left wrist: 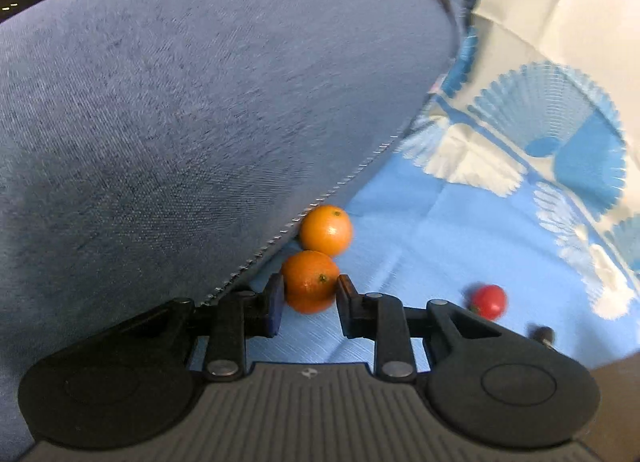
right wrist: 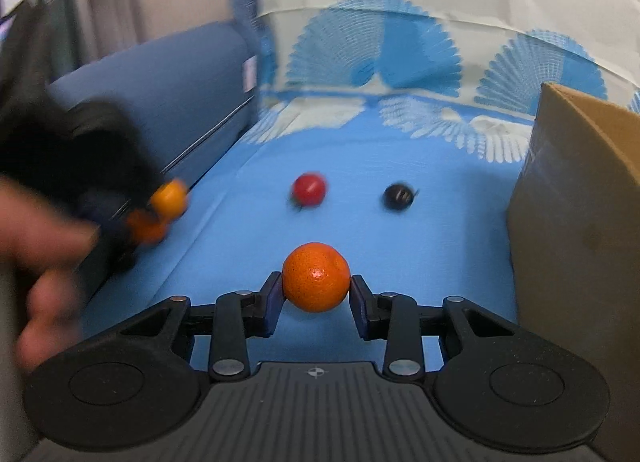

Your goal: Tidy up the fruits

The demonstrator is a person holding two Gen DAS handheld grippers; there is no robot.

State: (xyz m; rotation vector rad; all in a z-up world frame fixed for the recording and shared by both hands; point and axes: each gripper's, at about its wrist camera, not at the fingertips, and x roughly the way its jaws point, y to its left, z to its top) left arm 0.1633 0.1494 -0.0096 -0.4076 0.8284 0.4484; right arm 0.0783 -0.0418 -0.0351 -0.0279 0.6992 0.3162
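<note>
Two grips loaded, one orange each. Biggest thing near: cardboard box [right wrist: 576, 222], hard against the R side of the blue cloth [right wrist: 400, 222], so closest to the right gripper [right wrist: 316, 290], whose pads pinch an orange [right wrist: 316, 277] w/ box just to its right. Blue cushion [left wrist: 180, 122] looms over the left gripper [left wrist: 310, 294], clamped on its own orange [left wrist: 310, 281]; a second orange [left wrist: 326, 230] touches it behind. Loose: red fruit [right wrist: 309, 189], dark fruit [right wrist: 398, 197], both ahead, mid-cloth. Guess: R drops first if box is the bin.
</note>
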